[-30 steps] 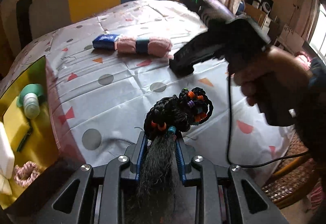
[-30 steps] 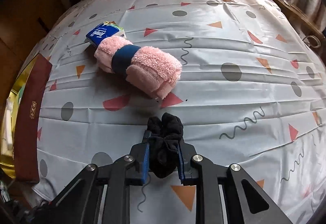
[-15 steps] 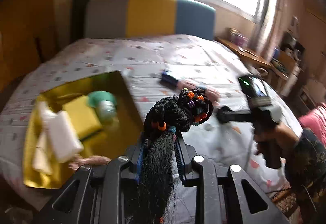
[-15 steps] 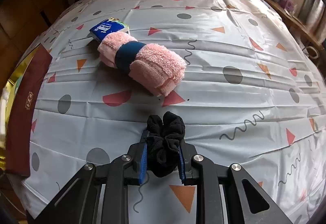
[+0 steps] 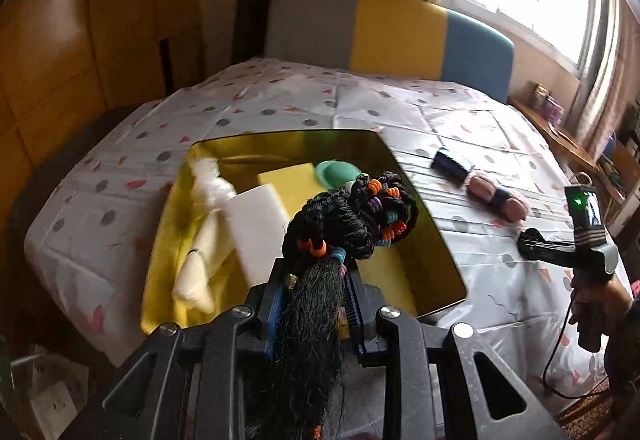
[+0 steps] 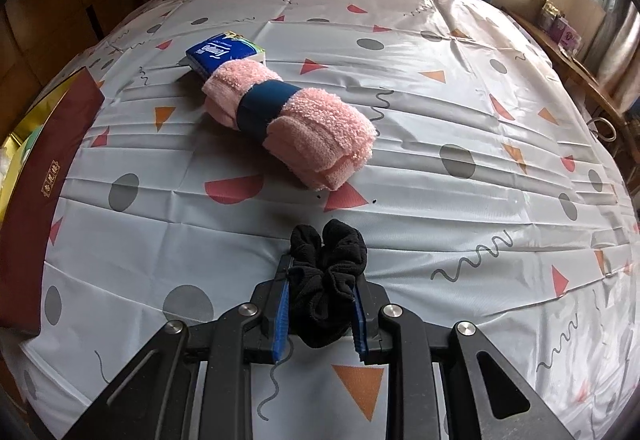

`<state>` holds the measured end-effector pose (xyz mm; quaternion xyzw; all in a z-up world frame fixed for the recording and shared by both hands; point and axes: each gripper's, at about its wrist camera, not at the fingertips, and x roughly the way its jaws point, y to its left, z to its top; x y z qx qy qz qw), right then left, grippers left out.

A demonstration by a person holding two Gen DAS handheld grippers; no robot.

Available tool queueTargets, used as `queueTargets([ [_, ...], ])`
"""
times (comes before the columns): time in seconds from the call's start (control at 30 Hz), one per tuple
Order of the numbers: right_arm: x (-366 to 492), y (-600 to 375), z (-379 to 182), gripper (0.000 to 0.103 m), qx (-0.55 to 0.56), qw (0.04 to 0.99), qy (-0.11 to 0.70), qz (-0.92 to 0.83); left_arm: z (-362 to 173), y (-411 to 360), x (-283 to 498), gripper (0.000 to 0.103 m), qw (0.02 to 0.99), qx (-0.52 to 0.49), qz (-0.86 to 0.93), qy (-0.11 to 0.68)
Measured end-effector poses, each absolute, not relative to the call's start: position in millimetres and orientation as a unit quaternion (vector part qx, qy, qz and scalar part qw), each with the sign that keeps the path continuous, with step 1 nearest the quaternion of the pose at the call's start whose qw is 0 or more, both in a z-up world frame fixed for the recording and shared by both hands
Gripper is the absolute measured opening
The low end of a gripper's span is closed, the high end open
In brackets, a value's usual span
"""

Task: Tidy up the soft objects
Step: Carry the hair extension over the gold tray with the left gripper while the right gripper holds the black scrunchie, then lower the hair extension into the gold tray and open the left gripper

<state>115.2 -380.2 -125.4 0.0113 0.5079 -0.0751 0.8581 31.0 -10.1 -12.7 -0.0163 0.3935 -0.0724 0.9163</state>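
Observation:
My left gripper (image 5: 316,276) is shut on a black braided hairpiece (image 5: 348,216) with coloured beads and holds it above the near edge of a gold tray (image 5: 424,216). The tray holds a white block (image 5: 256,220), a yellow sponge (image 5: 288,176), a green item (image 5: 336,172) and pale cloth (image 5: 204,248). My right gripper (image 6: 320,304) is shut on a black scrunchie (image 6: 328,264) just above the tablecloth. A rolled pink towel (image 6: 292,124) with a blue band lies ahead of it, with a blue tissue pack (image 6: 224,50) behind.
The patterned tablecloth (image 6: 460,112) covers the table. The tray's dark red outer wall (image 6: 44,168) stands at the left edge of the right wrist view. The right hand and its gripper (image 5: 576,248) show at the right of the left wrist view. A chair (image 5: 400,32) stands behind the table.
My left gripper has swung left and risen with the hairpiece, from over the tablecloth to over the gold tray. My right gripper has drawn back slightly with the scrunchie.

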Motion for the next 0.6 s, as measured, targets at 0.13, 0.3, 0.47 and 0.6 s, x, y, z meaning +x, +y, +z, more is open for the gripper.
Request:
queueTargets([
  [0.13, 115, -378, -125, 0.025, 0.003, 0.860, 0.504, -0.077, -18, 3, 31, 0.026, 0.914, -0.032, -0.063, 0.399],
  [0.3, 115, -377, -126, 0.025, -0.003, 0.862, 0.501, -0.078, -21, 11, 30, 0.026, 0.913, -0.039, -0.056, 0.401],
  [0.47, 114, -375, -126, 0.025, -0.006, 0.862, 0.500, -0.079, -25, 19, 33, 0.026, 0.908, -0.063, -0.049, 0.412],
  [0.6, 114, -375, -126, 0.026, -0.008, 0.862, 0.500, -0.080, -31, 33, 35, 0.026, 0.900, -0.086, -0.040, 0.424],
])
